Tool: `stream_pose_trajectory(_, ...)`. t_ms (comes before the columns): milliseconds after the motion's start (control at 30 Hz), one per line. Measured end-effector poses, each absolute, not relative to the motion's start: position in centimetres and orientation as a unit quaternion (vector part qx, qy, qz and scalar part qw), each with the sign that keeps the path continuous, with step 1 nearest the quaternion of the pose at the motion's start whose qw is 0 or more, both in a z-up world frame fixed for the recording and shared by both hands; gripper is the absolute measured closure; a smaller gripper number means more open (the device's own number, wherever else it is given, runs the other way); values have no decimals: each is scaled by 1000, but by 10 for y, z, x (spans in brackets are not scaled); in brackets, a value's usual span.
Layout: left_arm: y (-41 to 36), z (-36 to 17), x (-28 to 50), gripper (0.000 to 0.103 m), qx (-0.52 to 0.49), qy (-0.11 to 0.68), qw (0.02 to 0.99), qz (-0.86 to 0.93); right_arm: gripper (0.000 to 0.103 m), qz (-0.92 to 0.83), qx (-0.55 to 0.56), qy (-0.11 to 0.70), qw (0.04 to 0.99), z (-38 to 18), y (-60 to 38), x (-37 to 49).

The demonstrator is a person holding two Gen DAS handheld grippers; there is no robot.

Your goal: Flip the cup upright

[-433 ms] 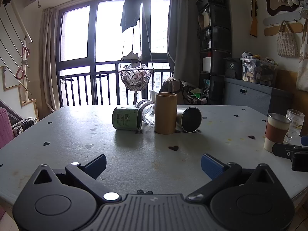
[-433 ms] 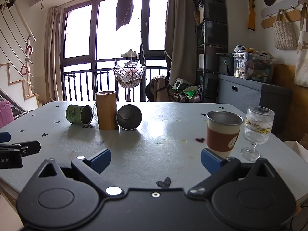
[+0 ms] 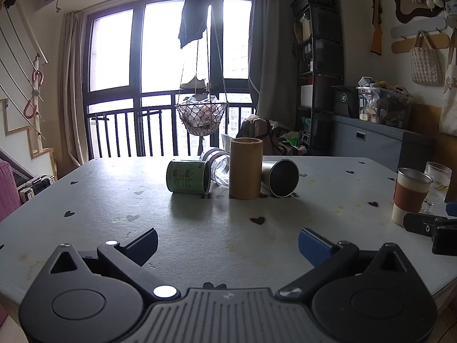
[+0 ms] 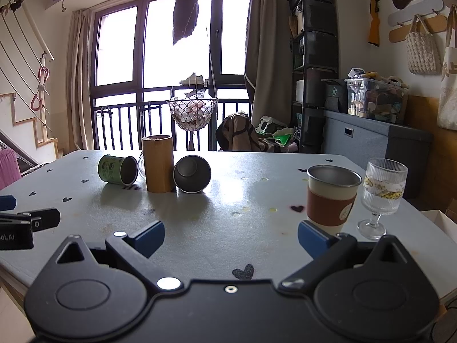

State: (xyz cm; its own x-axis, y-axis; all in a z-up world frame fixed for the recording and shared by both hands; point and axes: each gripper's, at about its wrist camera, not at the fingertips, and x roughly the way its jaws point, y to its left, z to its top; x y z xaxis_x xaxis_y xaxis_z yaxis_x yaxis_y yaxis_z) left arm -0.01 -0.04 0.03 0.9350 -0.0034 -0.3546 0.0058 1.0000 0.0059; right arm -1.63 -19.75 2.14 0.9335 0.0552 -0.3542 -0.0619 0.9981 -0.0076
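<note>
a lived-in home, dining table by the balcony

i'm looking across a pale table (image 3: 114, 200) printed with little hearts, and everything around it says home. big balcony window (image 3: 168, 85) with railings, curtains (image 4: 262, 65) drawn aside, a dark garment (image 3: 192, 14) hung up to dry, a hanging wire basket (image 3: 201, 114) of odds and ends. a staircase (image 4: 28, 125) climbs on one side. on the other, black storage shelves (image 4: 314, 57), a clear bin of clutter (image 4: 374, 100) on a grey cabinet (image 4: 380, 140), woven bags on wall hooks (image 4: 420, 48).
</note>
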Motion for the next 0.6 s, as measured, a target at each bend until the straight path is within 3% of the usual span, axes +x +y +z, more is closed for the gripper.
stream_pose_trajectory(600,-3,-3,0,0,2,182,983,-2,2,31,-9,182,983,27,-193,-15)
